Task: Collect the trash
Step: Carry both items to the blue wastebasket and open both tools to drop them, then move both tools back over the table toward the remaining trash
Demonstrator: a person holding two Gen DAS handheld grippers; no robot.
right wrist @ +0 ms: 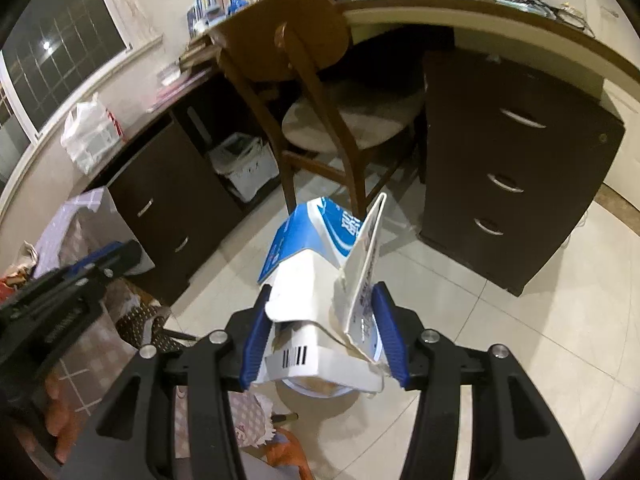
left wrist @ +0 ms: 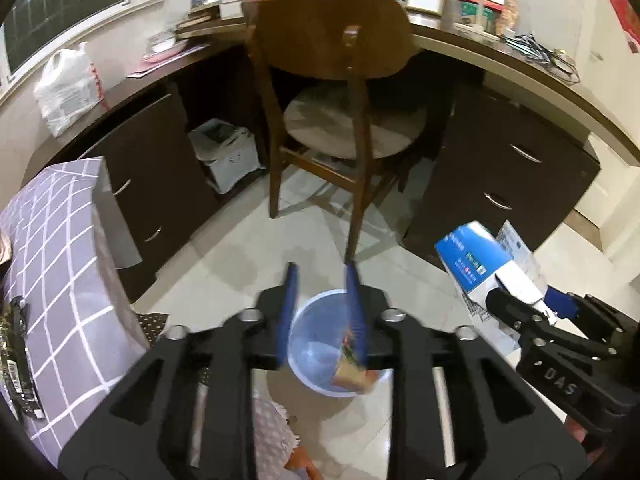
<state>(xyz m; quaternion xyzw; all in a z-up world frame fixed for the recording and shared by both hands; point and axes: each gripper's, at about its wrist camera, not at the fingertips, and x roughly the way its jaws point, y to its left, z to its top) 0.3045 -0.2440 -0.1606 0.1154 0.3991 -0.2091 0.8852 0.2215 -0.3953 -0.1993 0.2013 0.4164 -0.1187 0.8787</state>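
Right gripper (right wrist: 324,336) around one carton (right wrist: 320,276); one bin (left wrist: 316,340) below.

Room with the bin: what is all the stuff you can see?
Round pale blue plastic bin: one, on the floor, a scrap inside.
Blue and white cardboard box: one, flattened, clamped in the right gripper.
Brown wooden chair: one, at the desk.
Dark brown desk: one, curved, cluttered top.
White plastic bag: one, on the desk's left end.
Grey checked cloth: one, far left.
Left gripper: blue fingers apart, empty, above the bin.
Right gripper: blue fingers pressing the box.
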